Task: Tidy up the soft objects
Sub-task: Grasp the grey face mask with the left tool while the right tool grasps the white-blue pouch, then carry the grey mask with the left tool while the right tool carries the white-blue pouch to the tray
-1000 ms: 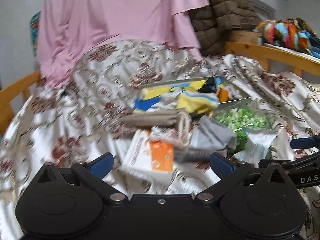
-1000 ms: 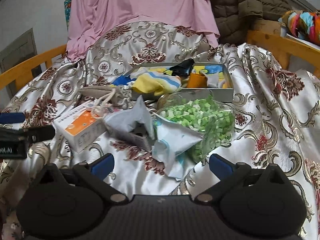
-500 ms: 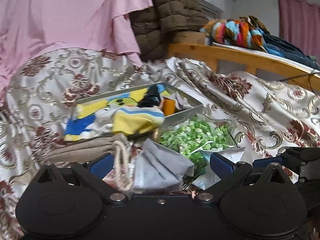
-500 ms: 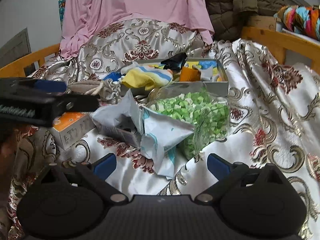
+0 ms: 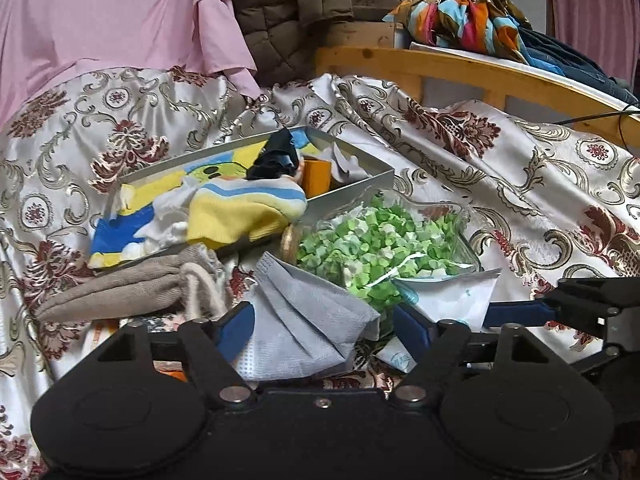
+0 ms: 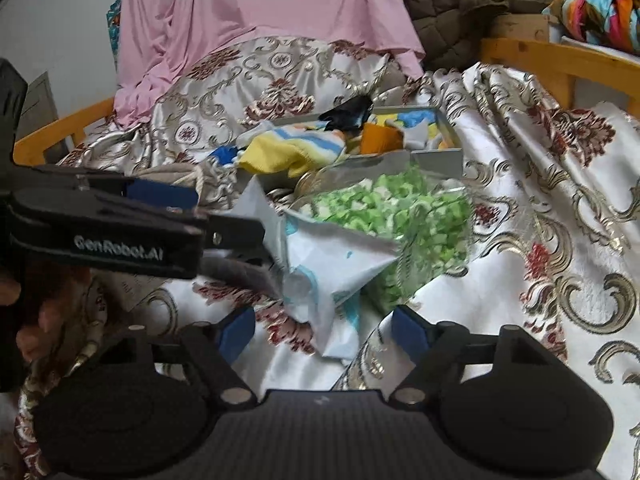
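Observation:
A grey face mask (image 5: pixel 304 320) lies on the patterned bedspread between the open fingers of my left gripper (image 5: pixel 324 328). A beige drawstring pouch (image 5: pixel 120 288) lies to its left. A clear bag of green bits (image 5: pixel 380 240) and a white packet (image 5: pixel 452 296) lie to its right. Behind them a grey tray (image 5: pixel 352 188) holds a yellow striped cloth (image 5: pixel 240 212), a black item and an orange item. My right gripper (image 6: pixel 324 328) is open and empty, just in front of the white packet (image 6: pixel 332 264). The left gripper also shows in the right wrist view (image 6: pixel 224 220), reaching over the mask.
A pink cloth (image 5: pixel 120 20) and a brown quilted jacket (image 5: pixel 296 8) hang at the back. A wooden bed rail (image 5: pixel 460 68) runs along the right with colourful fabric (image 5: pixel 460 20) on it. An orange-and-white box (image 5: pixel 172 372) lies partly hidden under my left gripper.
My left gripper has swung right and forward, from over the orange-and-white box to around the grey mask. My right gripper has moved closer to the white packet.

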Demonstrator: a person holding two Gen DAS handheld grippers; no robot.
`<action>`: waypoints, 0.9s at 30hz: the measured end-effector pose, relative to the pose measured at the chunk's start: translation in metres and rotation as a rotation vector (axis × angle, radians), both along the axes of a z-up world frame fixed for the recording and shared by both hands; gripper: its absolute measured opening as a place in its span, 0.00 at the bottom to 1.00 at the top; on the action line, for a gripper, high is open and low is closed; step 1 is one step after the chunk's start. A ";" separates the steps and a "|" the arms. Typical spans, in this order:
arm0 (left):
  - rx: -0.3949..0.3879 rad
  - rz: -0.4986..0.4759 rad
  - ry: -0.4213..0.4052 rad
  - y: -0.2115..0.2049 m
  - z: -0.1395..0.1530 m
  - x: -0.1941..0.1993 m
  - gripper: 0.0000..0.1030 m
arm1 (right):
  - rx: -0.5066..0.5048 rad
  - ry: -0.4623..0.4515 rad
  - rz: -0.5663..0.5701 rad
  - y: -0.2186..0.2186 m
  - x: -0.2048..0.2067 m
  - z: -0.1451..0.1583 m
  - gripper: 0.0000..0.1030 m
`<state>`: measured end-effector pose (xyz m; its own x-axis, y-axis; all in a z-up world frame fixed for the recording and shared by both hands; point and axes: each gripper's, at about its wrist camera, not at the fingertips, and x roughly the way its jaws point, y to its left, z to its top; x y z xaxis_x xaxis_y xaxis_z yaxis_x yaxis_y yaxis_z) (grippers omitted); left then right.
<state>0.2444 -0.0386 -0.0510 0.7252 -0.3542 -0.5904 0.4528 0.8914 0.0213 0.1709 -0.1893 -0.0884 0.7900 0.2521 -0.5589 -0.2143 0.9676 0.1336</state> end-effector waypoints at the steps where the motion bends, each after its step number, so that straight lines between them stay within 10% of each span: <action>1: 0.004 0.002 -0.001 -0.001 0.000 0.001 0.74 | -0.002 -0.002 -0.005 0.000 0.001 -0.001 0.70; 14: -0.038 0.063 0.075 0.007 -0.009 0.010 0.37 | -0.011 0.013 -0.012 0.003 0.011 -0.011 0.30; 27: -0.133 0.132 0.091 0.017 -0.015 0.005 0.11 | 0.024 0.003 -0.013 -0.001 0.009 -0.007 0.21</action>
<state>0.2492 -0.0212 -0.0656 0.7167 -0.3387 -0.6096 0.3262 0.9354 -0.1363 0.1799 -0.1901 -0.0950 0.7913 0.2557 -0.5554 -0.2016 0.9667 0.1578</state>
